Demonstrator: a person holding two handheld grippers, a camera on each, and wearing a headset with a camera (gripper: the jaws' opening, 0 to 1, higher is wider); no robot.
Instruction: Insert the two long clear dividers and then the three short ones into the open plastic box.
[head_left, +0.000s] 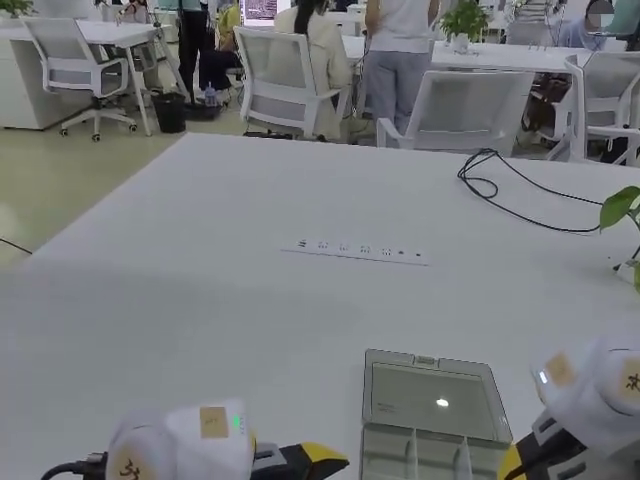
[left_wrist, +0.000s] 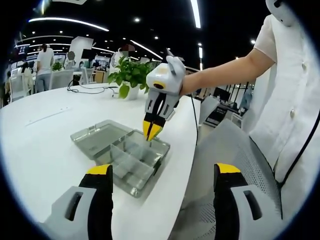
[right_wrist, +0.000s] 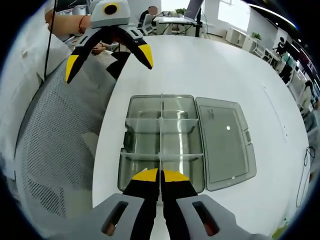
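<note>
Plastic box (right_wrist: 140, 172) lies lid-open beside the counter (right_wrist: 200, 65) edge, dividers (right_wrist: 161, 120) seated; right tongs (right_wrist: 160, 174) closed tip-to-tip over it, left tongs (right_wrist: 109, 67) spread wide, empty, above that edge.

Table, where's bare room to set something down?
In the head view, the widest bare patch is the table left of the plastic box, up to the power strip. More lies between strip and cable. Crowded: the box, with the right hand-held gripper over it, the left hand-held gripper near the front edge, the plant at right.
</note>
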